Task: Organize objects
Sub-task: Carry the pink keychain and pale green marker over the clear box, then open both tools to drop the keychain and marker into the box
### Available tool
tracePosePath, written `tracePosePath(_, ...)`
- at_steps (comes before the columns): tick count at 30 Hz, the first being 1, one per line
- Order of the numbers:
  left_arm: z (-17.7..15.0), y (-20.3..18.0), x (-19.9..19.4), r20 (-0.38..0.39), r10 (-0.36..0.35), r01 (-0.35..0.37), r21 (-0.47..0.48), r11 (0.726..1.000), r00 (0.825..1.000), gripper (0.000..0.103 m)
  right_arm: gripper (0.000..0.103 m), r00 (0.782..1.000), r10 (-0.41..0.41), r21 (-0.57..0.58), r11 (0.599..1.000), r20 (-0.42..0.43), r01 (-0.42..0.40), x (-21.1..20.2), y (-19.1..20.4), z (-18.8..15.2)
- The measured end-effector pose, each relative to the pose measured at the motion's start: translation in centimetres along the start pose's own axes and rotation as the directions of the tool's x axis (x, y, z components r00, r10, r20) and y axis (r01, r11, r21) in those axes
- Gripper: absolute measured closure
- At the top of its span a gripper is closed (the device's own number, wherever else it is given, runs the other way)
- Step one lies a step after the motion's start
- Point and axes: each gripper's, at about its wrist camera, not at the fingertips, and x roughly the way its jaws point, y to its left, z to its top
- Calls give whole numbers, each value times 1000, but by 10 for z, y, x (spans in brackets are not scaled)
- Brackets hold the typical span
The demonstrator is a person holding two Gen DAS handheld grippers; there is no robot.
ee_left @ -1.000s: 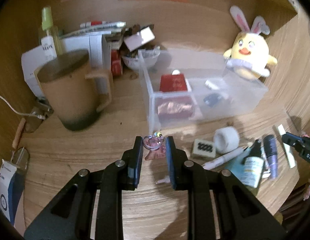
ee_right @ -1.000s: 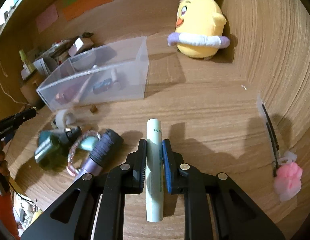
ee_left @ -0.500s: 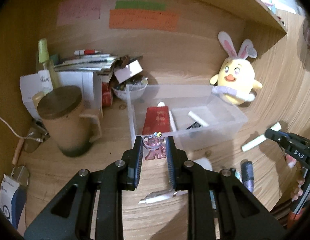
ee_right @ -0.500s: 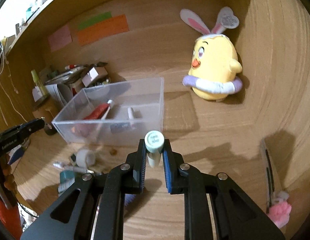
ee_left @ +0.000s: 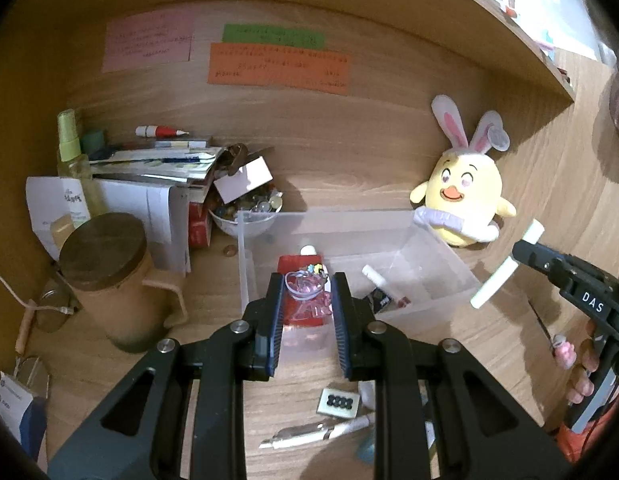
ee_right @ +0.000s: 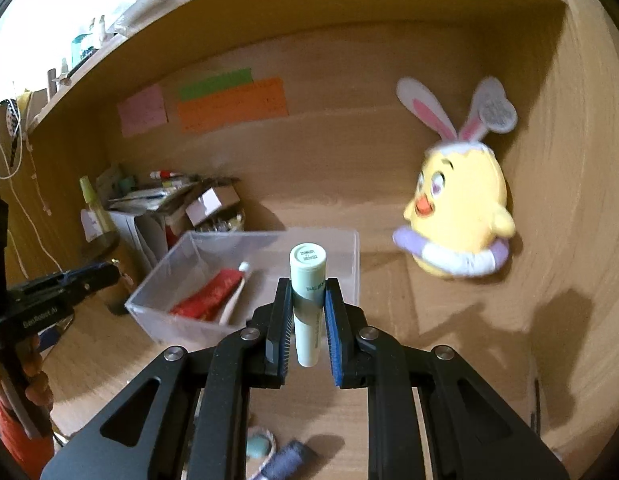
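Observation:
My left gripper (ee_left: pixel 306 285) is shut on a small pink trinket with a clear ring (ee_left: pixel 307 296), held in the air in front of the clear plastic bin (ee_left: pixel 441 276). A red packet (ee_left: pixel 299 264) and a white tube (ee_left: pixel 375 278) lie in the bin. My right gripper (ee_right: pixel 307 292) is shut on a pale green tube (ee_right: pixel 307 280), raised above the desk just short of the bin (ee_right: pixel 351 256). In the left wrist view the right gripper (ee_left: pixel 521 258) comes in from the right, the tube (ee_left: pixel 505 268) sticking out of it.
A yellow bunny-eared plush (ee_left: pixel 463 200) sits against the back right. A lidded brown mug (ee_left: pixel 113 280), stacked papers (ee_left: pixel 149 160) and a bowl of trinkets (ee_left: pixel 249 212) crowd the left. Pens and small bottles (ee_left: pixel 333 432) lie on the desk below the grippers. A pink clip (ee_left: pixel 563 350) lies at right.
Both grippers rose off the desk with their objects. The bin and back wall slid down into fuller view, and the green tube tilted from lying flat to pointing toward the bin.

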Motion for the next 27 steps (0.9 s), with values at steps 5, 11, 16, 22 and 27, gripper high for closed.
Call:
tracePosePath(5, 7, -2, 12, -7, 18, -18, 5, 1000, 1000, 81, 89, 1000, -9, -33, 999, 16, 9, 11, 4, 17)
tracePosePath(11, 9, -1, 32, -47, 16, -15, 10, 1000, 999, 81, 89, 999, -31, -91, 995, -25, 29, 35, 10, 22)
tracePosePath(16, 7, -3, 51, -85, 30, -28, 31, 999, 996, 81, 89, 993, -75, -159, 985, -92, 59, 58, 15, 12)
tracePosePath(22, 3, -3, 70, -128, 28, -23, 40, 999, 991, 81, 89, 982, -124, -217, 972, -145, 91, 81, 19, 1)
tracePosePath(27, 0, -5, 81, -156, 33, -25, 54, 998, 987, 81, 89, 974, -151, -272, 957, -167, 102, 97, 29, -1)
